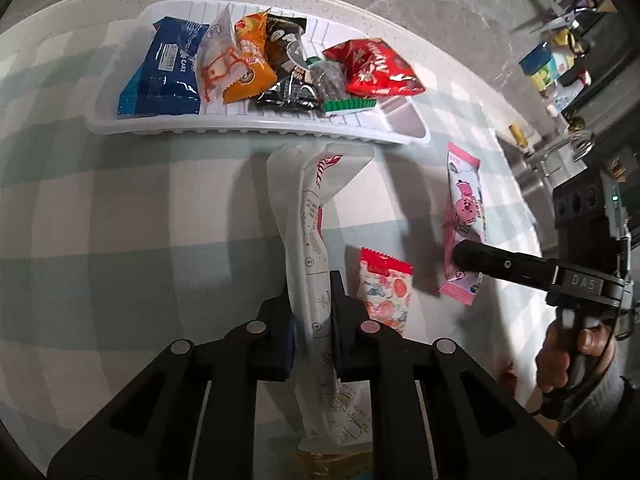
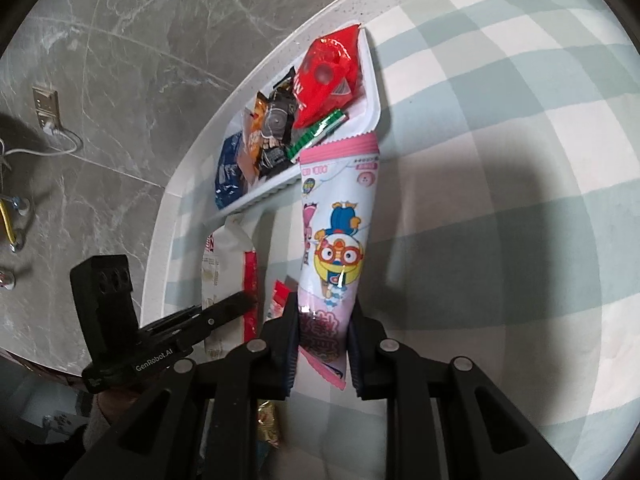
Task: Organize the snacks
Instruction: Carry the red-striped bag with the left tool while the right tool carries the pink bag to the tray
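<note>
A white tray point(image 1: 248, 126) at the table's far side holds several snack packets: blue point(image 1: 168, 76), orange point(image 1: 250, 60), black point(image 1: 286, 64) and red point(image 1: 372, 68). My left gripper point(image 1: 314, 300) is shut on a long white packet with red print point(image 1: 308, 216), whose far end points at the tray's near rim. My right gripper point(image 2: 324, 312) is shut on a pink cartoon packet point(image 2: 340, 216), seen from the side as the pink packet point(image 1: 464, 196). The tray point(image 2: 376, 92) lies just beyond that packet's tip. A small red-topped packet point(image 1: 386, 292) lies on the cloth between the two grippers.
A green-and-white checked cloth point(image 2: 500, 160) covers the round table; its edge point(image 2: 160, 216) drops to grey marble floor. A golden packet point(image 2: 268, 420) lies near the front. A cluttered shelf point(image 1: 556, 64) stands beyond the table. A person's hand point(image 1: 556, 356) grips the right tool.
</note>
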### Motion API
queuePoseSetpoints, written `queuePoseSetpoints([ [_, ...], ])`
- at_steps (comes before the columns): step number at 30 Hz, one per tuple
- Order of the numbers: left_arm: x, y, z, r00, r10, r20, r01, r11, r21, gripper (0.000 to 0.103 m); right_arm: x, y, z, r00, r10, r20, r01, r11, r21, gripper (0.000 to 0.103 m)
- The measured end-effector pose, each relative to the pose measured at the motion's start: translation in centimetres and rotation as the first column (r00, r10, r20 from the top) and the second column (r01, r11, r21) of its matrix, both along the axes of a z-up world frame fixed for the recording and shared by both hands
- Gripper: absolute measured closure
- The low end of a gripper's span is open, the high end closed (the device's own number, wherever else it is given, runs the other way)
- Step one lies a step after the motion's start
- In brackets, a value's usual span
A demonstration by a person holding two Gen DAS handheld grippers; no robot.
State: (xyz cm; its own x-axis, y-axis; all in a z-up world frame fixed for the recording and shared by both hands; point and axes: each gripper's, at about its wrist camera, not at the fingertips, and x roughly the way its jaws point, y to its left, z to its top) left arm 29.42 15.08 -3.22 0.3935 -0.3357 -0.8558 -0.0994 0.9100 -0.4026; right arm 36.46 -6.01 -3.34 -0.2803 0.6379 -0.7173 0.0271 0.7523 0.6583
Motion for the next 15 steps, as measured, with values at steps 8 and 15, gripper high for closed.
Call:
queuePoseSetpoints([
  [8,-0.4,1.0,1.6,0.999,0.029,0.031,-0.027,0.998,-0.063,0.091,0.4,0.3,0.9,0.999,-0.032,-0.012,0.032,0.998,0.045,0.080],
  [15,-0.6,2.1,2.9,0.997,0.058,0.056,-0.053,0.995,-0.086,0.091,1.1,0.7,1.5,0.999,-0.049,-0.012,0.050,0.996,0.071,0.080],
])
